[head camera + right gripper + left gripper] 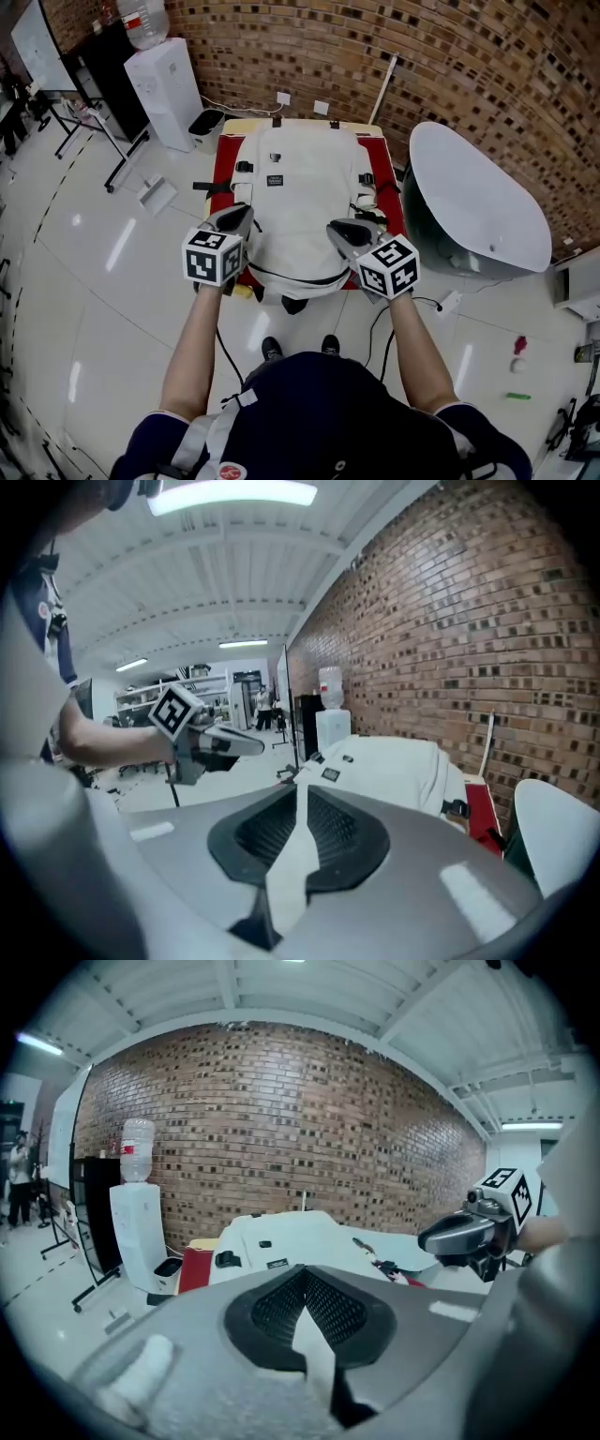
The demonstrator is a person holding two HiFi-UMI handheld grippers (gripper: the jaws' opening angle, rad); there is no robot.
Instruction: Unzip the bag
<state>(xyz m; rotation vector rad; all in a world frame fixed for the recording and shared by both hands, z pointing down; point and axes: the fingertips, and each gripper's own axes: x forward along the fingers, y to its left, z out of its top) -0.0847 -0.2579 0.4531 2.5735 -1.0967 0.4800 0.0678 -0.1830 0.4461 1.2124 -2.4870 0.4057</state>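
Closest to me, both grippers hung in the air over the near end of the bag (300, 183), neither one touching it. The left gripper (240, 215) sat at about 11 o'clock from me, its jaws pressed together with nothing between them. The right gripper (339, 228), at about 1 o'clock, had its jaws only a narrow slit apart, also empty.

Beyond them, at 12 o'clock, the white bag lay flat on a red-topped table (225, 155), its length running away from me. A dark curved seam (292, 278) crossed its near end; I took that for the zip line, but I could not make out the pull or tell whether the zip was shut.

I judged this the approach step, with no unzipping in hand. The next move called for finding the pull, bringing the right gripper down onto it, and pinching that small tab squarely. The left would need to open and pin the soft fabric nearby so the bag did not drag along.

Farther off, a white shell chair (487, 197) stood at 2 o'clock, and a water dispenser (164, 89) at 10 o'clock against the brick wall (422, 56).
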